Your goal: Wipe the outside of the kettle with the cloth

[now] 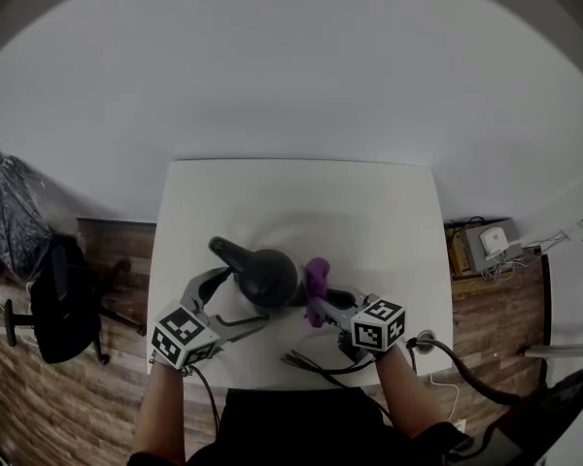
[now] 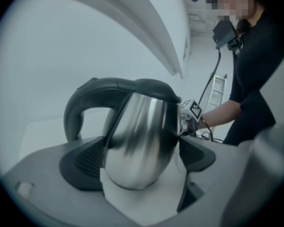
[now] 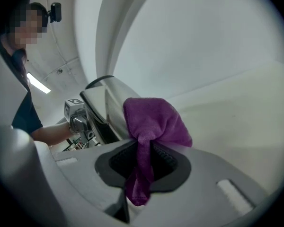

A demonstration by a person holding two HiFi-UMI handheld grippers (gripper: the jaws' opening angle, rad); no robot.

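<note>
Head view: your left tongs point(image 1: 245, 297) clamp the kettle point(image 1: 268, 276); your right tongs point(image 1: 318, 307) pinch the cloth point(image 1: 317, 276), bunched just beside the kettle's right flank.

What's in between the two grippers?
The kettle and, right beside it, the purple cloth. The head view shows both.
</note>
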